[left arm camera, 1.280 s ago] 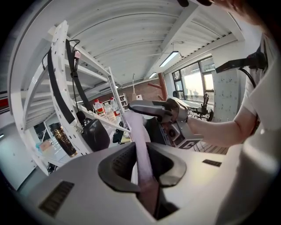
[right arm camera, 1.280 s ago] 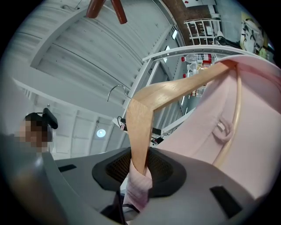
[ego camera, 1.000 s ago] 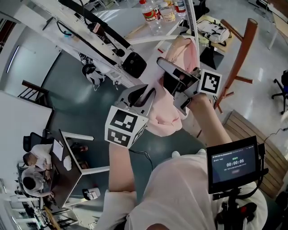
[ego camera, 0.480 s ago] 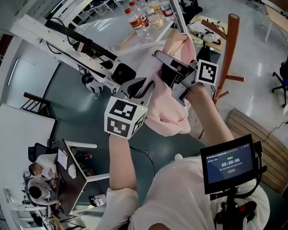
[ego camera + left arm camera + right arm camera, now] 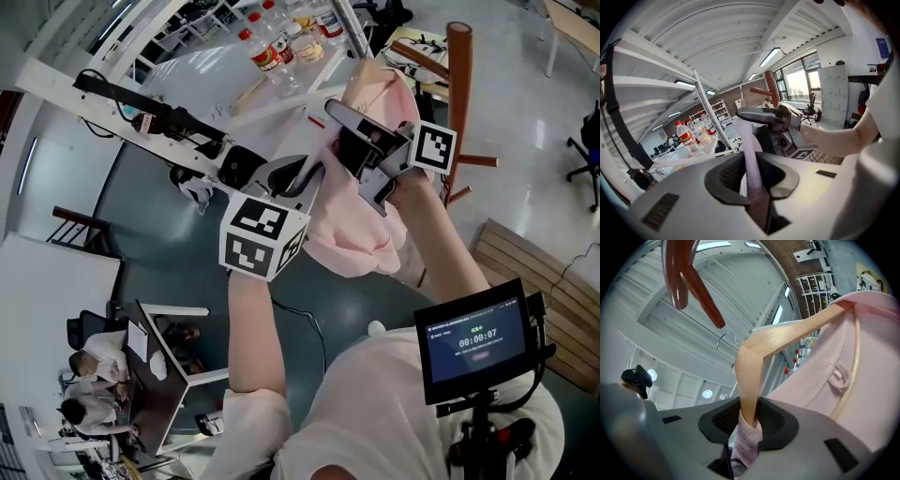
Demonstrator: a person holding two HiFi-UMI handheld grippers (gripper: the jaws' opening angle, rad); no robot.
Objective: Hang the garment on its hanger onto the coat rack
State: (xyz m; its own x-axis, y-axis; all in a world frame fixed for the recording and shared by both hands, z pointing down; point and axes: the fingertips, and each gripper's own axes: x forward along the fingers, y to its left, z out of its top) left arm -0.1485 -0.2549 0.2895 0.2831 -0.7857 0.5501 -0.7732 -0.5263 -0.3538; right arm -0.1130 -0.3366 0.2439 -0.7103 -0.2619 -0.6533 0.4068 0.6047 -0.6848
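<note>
A pink garment (image 5: 361,230) hangs on a wooden hanger (image 5: 787,336) held up in the air between both grippers. My right gripper (image 5: 349,127) is shut on the hanger's arm together with a fold of pink cloth (image 5: 747,439). The hanger's metal hook (image 5: 726,338) points up, below the coat rack's brown pegs (image 5: 693,282). My left gripper (image 5: 302,180) is shut on a strip of the pink garment (image 5: 752,164). The brown coat rack pole (image 5: 457,84) stands just right of the right gripper, its pegs near the marker cube (image 5: 433,148).
A white table with several bottles (image 5: 272,47) lies beyond the garment. A black arm on a white frame (image 5: 159,117) runs at upper left. A wooden slatted platform (image 5: 544,309) is at right, a small screen (image 5: 473,337) by my chest, and people at a desk (image 5: 94,375) lower left.
Both grippers have carried the garment closer to the coat rack; the pole now stands right beside the right gripper's marker cube. Both grips are unchanged.
</note>
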